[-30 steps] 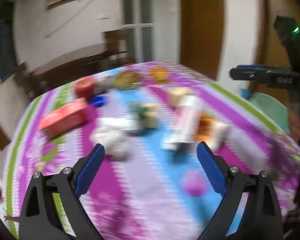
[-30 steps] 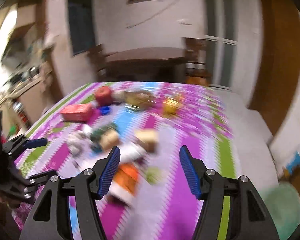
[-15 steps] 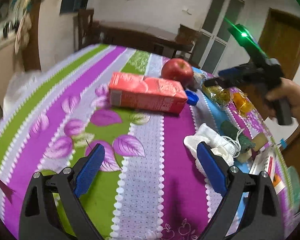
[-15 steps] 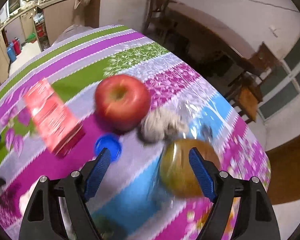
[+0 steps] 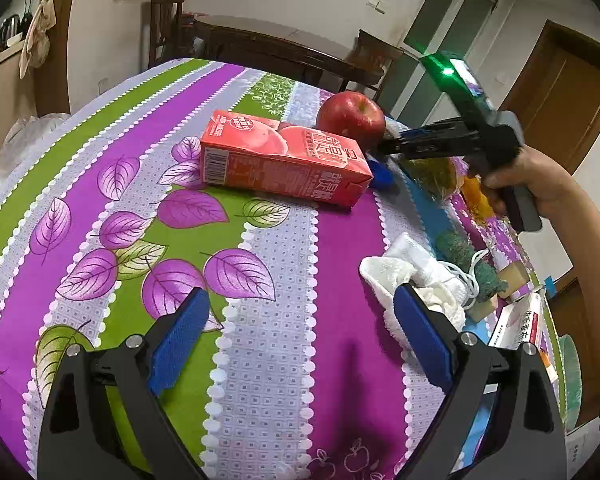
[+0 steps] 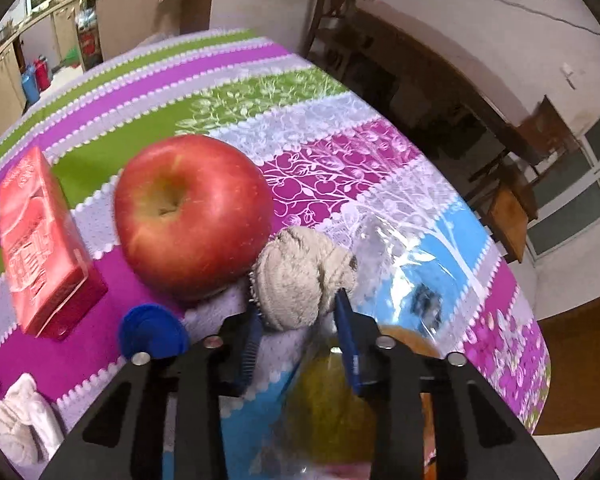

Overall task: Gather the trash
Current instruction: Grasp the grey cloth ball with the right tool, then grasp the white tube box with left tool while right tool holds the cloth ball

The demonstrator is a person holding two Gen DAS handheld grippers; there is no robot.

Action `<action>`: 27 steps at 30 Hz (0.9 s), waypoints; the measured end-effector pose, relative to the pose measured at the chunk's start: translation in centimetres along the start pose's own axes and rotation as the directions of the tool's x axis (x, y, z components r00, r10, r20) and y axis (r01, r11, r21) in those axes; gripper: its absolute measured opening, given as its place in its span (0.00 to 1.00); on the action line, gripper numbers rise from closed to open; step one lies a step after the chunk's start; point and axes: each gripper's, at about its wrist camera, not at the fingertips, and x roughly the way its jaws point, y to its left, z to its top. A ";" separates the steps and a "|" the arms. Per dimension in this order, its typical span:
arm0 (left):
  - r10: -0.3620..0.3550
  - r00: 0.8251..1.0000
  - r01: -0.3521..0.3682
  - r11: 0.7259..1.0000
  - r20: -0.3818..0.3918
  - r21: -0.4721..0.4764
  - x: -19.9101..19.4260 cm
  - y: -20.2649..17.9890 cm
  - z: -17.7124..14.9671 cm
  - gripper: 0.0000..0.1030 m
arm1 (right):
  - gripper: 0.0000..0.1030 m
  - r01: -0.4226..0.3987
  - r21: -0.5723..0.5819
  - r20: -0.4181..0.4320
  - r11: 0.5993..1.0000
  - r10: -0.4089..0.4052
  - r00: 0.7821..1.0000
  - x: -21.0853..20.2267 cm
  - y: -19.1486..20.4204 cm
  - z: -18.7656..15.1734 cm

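My right gripper (image 6: 298,322) is shut on a grey crumpled rag ball (image 6: 300,276) that lies beside a red apple (image 6: 192,216); the gripper also shows in the left wrist view (image 5: 396,142) behind the apple (image 5: 350,118). A red juice carton (image 5: 284,158) lies on its side on the tablecloth and shows in the right wrist view (image 6: 40,244). A blue bottle cap (image 6: 152,334) lies next to the carton. My left gripper (image 5: 300,336) is open and empty above the cloth, near a white crumpled cloth (image 5: 416,280).
A clear plastic bag with a pear (image 6: 340,412) lies under my right gripper. A green scrubber (image 5: 466,258), a sponge block (image 5: 500,288) and a white box (image 5: 520,326) lie at the right. The table edge (image 6: 520,280) drops off toward chairs.
My right gripper has moved forward and closed on the grey rag ball. My left gripper has stayed open and shifted only slightly.
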 end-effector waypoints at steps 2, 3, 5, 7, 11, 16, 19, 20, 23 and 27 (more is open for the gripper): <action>0.002 1.000 -0.002 1.000 0.005 0.007 -0.1 0.0 -0.1 0.87 | 0.33 0.006 0.014 0.058 1.000 -0.007 0.998 -2.8 0.4 -0.9; 0.004 1.000 -0.004 1.000 0.008 0.012 -0.2 -0.1 -0.1 0.87 | 0.33 0.004 0.022 0.091 1.000 -0.006 0.996 -4.5 0.6 -1.5; 0.006 1.000 -0.007 1.000 0.018 0.030 -0.4 -0.4 -0.2 0.87 | 0.33 0.013 0.049 0.169 0.999 -0.022 0.985 -8.9 1.2 -3.7; 0.009 1.000 -0.010 0.999 0.028 0.051 -0.7 -0.7 -0.4 0.87 | 0.33 0.034 0.098 0.221 0.995 -0.055 0.974 -12.9 1.8 -6.5; -0.004 0.998 -0.004 0.993 0.066 0.120 -1.7 -2.0 -1.1 0.87 | 0.33 0.092 0.271 0.311 0.958 -0.178 0.934 -22.3 4.2 -15.8; -0.050 0.984 0.004 0.967 0.173 0.257 -4.3 -4.6 -2.5 0.77 | 0.34 0.133 0.470 0.303 0.873 -0.301 0.904 -28.5 9.5 -28.9; -0.179 0.974 0.114 0.918 0.141 0.380 -5.7 -7.7 -4.1 0.69 | 0.33 0.148 0.562 0.275 0.814 -0.353 0.895 -30.2 13.1 -35.4; -0.214 0.970 0.146 0.897 0.119 0.418 -5.9 -8.8 -4.7 0.68 | 0.33 0.146 0.597 0.273 0.789 -0.371 0.888 -30.9 14.3 -37.5; -0.260 0.964 0.187 0.797 0.047 0.574 -5.8 -12.9 -6.6 0.67 | 0.34 0.096 0.677 0.295 0.729 -0.389 0.873 -32.3 16.3 -41.7; -0.208 0.978 0.130 0.675 0.018 0.727 -4.0 -17.2 -8.5 0.67 | 0.34 0.056 0.706 0.316 0.706 -0.385 0.867 -33.2 17.7 -44.3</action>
